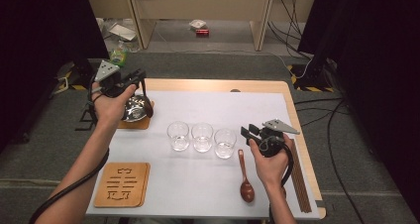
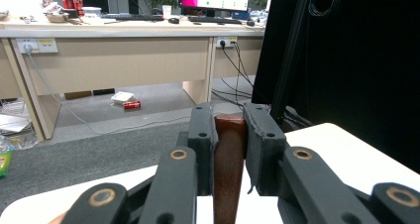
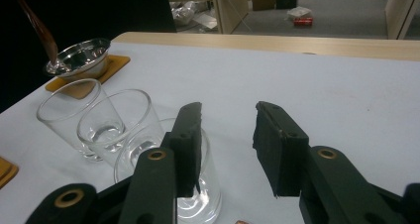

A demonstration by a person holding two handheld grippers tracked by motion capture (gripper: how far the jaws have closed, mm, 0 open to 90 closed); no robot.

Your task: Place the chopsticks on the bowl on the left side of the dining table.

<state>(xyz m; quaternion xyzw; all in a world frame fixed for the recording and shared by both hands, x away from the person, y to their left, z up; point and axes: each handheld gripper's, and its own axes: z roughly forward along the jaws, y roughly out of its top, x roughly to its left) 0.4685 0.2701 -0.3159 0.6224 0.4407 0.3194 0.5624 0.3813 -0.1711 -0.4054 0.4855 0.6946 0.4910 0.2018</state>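
The left gripper (image 1: 140, 79) clamps the brown wooden handle (image 2: 229, 159) of a shiny steel saucepan (image 1: 136, 108) on its coaster, seemingly poised to pour, while the right gripper (image 1: 246, 131) waits, jaws apart, beside three clear glasses (image 1: 202, 137).

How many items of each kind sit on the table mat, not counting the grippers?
Glasses: 3, first, second, third
Wooden trivets: 2, one bare, one under the pan
Steel pan with wooden handle: 1
Wooden spoon: 1
Chopsticks, bundle at the right edge: 1 (sticks too fine to count)
Total: 8
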